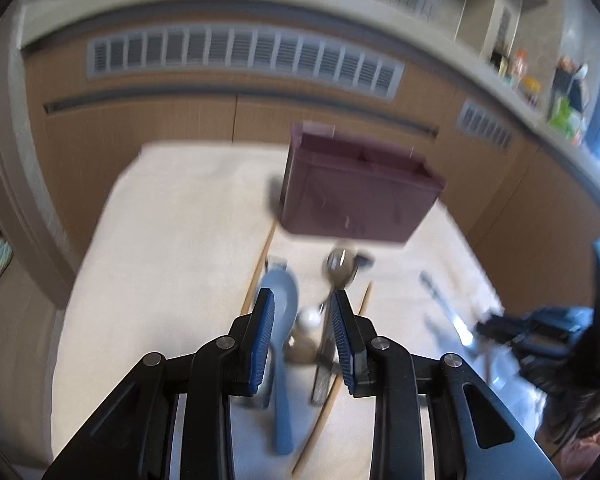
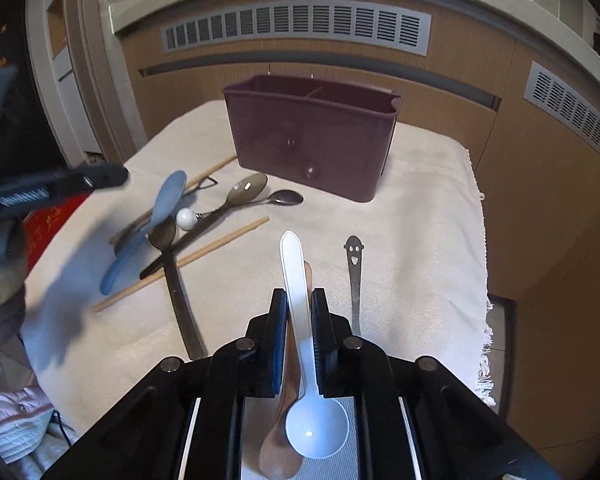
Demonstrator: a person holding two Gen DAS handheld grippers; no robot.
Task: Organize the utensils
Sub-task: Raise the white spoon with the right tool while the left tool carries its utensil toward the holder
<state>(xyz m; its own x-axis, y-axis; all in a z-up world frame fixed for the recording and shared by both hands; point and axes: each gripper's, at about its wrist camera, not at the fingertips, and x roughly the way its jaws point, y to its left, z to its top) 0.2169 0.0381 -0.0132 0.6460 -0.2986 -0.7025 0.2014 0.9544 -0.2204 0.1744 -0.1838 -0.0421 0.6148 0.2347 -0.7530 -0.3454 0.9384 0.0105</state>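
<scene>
The white plastic spoon (image 2: 300, 344) sits nearest my lens, its slim handle pinched between the pads of my right gripper (image 2: 300, 300), bowl hanging toward me and its rounded tip pointing at the maroon caddy (image 2: 308, 136). I judge the step is carrying it there, so I should lift clear of the wooden spoon (image 2: 280, 452) beneath, keep the smooth handle from sliding, and drop it into one compartment. My left gripper (image 1: 302, 312) hangs part-open and empty over the blue spoon (image 1: 282, 320), chopsticks (image 2: 180, 264) and glossy metal spoons (image 2: 268, 198) on the woven cream cloth (image 2: 420, 208). A smiley-ended metal handle (image 2: 354, 264) lies beside my jaws.
</scene>
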